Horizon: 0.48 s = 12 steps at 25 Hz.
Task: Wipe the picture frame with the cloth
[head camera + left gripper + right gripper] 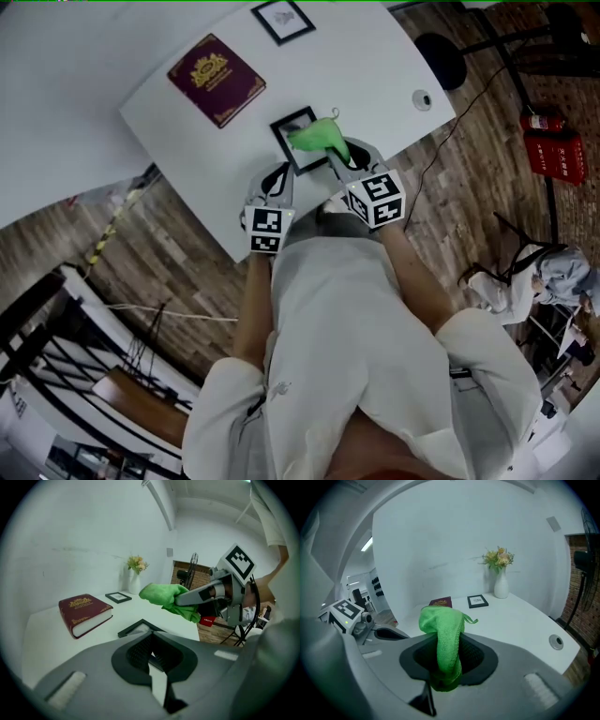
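Note:
A small black picture frame [292,125] lies flat on the white table [375,66] near its front edge. My left gripper [279,174] reaches its near corner, and in the left gripper view the frame [136,626] runs in between the nearly closed jaws of this gripper [152,651]. My right gripper [339,156] is shut on a green cloth [317,139], which hangs over the frame's right part. In the right gripper view the cloth [443,625] bulges up out of that gripper [445,663] and hides the frame.
A dark red book [216,80] lies at the table's far left. A second small frame [282,20] and a white vase of flowers [500,573] stand at the back. A round cable hole [423,99] sits right. Red fire extinguishers [548,141] lie on the floor.

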Each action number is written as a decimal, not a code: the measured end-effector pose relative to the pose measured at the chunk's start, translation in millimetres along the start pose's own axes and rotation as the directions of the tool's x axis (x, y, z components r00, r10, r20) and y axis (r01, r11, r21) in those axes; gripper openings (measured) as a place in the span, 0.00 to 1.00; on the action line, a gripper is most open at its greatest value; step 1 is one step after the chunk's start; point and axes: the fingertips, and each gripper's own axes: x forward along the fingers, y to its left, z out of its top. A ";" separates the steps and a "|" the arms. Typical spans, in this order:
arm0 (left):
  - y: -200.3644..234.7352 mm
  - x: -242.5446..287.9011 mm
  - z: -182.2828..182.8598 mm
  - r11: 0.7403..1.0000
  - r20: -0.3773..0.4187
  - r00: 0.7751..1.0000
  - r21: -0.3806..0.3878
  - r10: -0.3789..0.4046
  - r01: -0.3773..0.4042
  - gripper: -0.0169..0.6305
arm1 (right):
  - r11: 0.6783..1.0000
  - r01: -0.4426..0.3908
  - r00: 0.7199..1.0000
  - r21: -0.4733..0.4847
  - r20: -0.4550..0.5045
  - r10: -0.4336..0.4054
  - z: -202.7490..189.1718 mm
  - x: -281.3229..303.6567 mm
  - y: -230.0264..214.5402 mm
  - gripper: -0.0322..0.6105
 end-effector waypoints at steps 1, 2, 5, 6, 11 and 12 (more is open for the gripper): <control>2.9 5.6 -5.9 1.000 -0.020 1.000 -0.003 -0.008 0.008 0.06 | 1.000 0.003 1.000 -0.001 -0.013 -0.003 -0.6 7.2 -0.2 0.19; 5.3 10.7 -11.4 1.000 -0.038 0.999 -0.003 -0.015 0.015 0.06 | 1.000 0.005 1.000 -0.003 -0.026 -0.005 -1.2 14.2 -0.3 0.19; 8.5 21.6 -23.2 0.999 -0.077 0.996 -0.004 -0.044 0.044 0.06 | 1.000 0.010 0.999 -0.005 -0.052 -0.010 -1.6 30.8 0.2 0.19; 8.9 24.1 -25.4 0.999 -0.085 0.995 -0.007 -0.054 0.054 0.06 | 1.000 0.011 0.998 -0.005 -0.059 -0.011 -1.6 35.1 0.9 0.19; 10.1 37.4 -32.8 0.996 -0.117 0.989 -0.014 -0.092 0.091 0.06 | 1.000 -0.002 0.995 -0.019 -0.099 0.000 -3.6 55.1 5.6 0.19; 10.1 40.5 -34.3 0.995 -0.124 0.987 -0.014 -0.099 0.098 0.06 | 1.000 -0.006 0.994 -0.022 -0.109 0.004 -5.1 58.9 6.4 0.19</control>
